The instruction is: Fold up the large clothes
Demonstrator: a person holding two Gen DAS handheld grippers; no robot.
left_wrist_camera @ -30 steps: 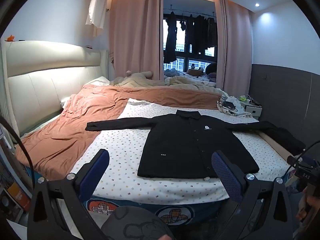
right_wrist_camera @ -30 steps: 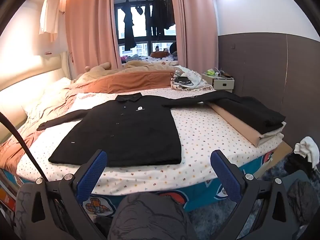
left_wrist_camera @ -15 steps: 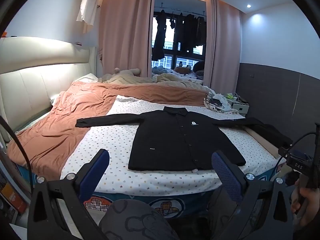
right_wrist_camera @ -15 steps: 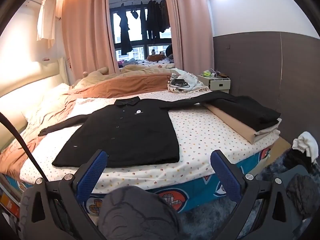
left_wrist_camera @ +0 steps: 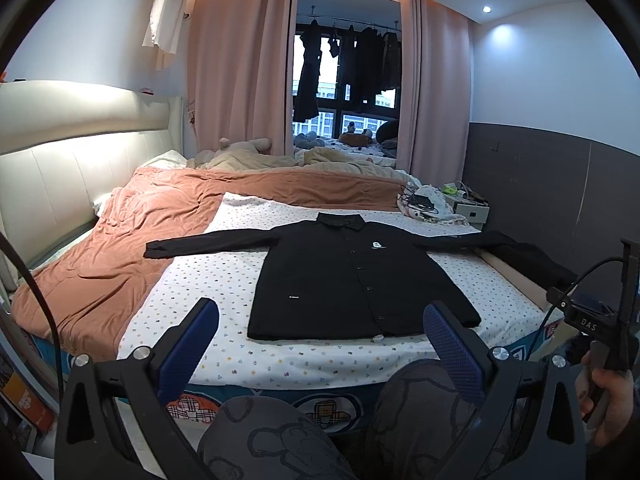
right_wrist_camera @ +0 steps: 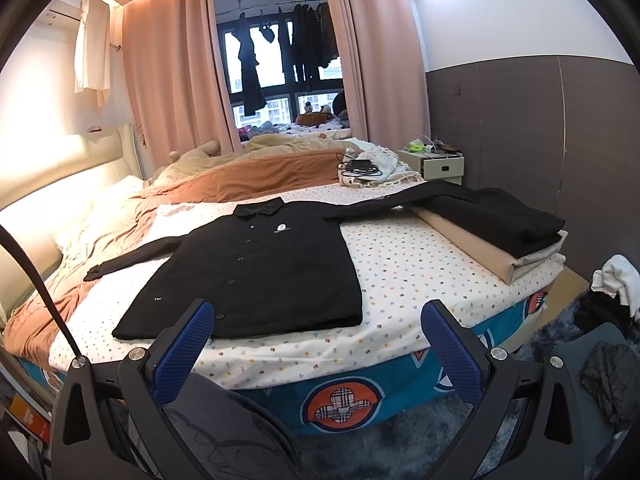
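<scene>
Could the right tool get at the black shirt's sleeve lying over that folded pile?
Probably yes. The right tool is open and empty, and the sleeve lies exposed on top of the folded pile with nothing over it. The tool is short of the bed, so it must move forward first.

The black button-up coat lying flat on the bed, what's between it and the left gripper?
Only bare dotted white bedsheet separates the black button-up coat from the left gripper, seen in the left wrist view.
</scene>
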